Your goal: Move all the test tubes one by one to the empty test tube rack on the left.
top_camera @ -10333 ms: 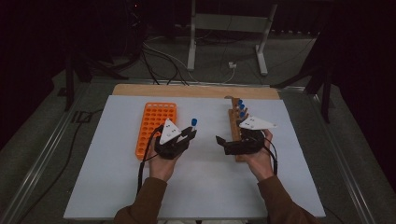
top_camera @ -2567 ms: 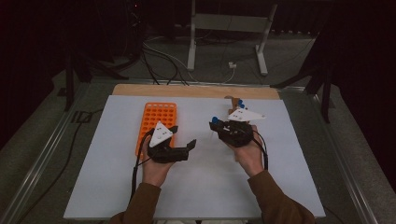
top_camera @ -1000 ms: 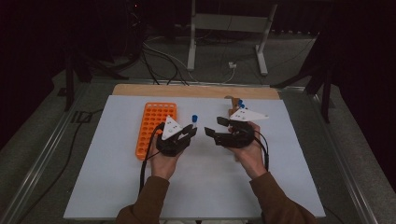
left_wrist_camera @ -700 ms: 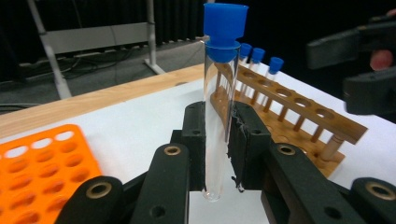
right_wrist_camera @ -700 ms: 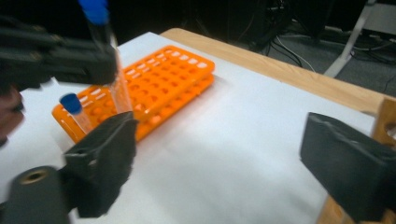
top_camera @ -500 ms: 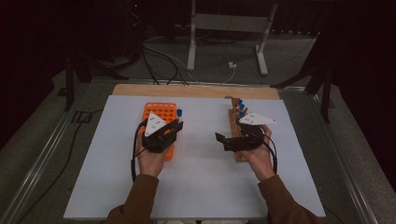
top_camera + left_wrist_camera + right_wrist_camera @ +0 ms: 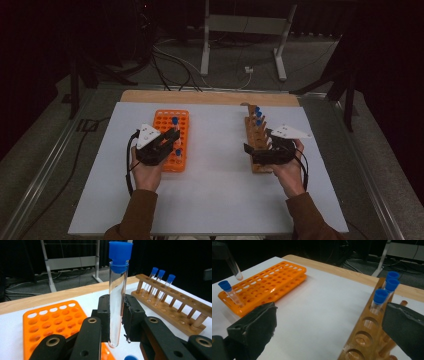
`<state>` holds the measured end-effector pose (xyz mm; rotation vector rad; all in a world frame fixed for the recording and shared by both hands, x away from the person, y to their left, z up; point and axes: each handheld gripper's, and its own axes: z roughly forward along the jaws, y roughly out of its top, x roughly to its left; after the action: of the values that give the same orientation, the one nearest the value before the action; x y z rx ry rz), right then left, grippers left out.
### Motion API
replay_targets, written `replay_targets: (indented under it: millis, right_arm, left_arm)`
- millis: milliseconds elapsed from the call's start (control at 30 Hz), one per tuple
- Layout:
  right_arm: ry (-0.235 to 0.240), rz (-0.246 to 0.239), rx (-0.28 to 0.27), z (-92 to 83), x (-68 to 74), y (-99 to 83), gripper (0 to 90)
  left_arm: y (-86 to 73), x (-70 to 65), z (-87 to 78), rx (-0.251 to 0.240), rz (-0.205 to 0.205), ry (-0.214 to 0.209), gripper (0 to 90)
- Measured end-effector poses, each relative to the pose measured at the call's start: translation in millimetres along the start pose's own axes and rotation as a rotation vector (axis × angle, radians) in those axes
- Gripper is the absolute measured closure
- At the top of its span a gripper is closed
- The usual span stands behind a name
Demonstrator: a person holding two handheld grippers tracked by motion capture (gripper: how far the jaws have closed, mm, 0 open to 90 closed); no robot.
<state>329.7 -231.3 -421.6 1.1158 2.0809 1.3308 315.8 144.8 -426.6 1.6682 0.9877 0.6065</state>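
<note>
The left gripper (image 7: 116, 326) is clamping an upright blue-capped test tube (image 7: 117, 297) over the orange rack (image 7: 173, 140), toward the surface's left edge. The right gripper (image 7: 329, 322), jaws just opened wide and gripping nothing, is straddling the wooden rack (image 7: 367, 340) near three capped tubes (image 7: 380, 298).

Dim room, dark surround; white surface (image 7: 210, 200) lit evenly from above, soft shadows. Gripper views: jaws up close soft, background slightly blurred, faint glare on tube (image 7: 117, 302).
</note>
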Motion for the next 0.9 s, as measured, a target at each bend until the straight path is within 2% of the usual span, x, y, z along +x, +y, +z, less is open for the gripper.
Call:
replay_targets:
  millis: [333,900]
  right_arm:
    - [-0.010,0.016,-0.008,-6.3,-6.4,-7.5,0.1]
    - [-0.024,0.018,-0.013,-9.0,-6.4,-14.8,0.0]
  left_arm:
    - [-14.3,8.7,-10.2,0.004,-0.013,-0.005,78.4]
    - [-39.2,8.2,-12.3,0.049,-0.012,-0.015,78.4]
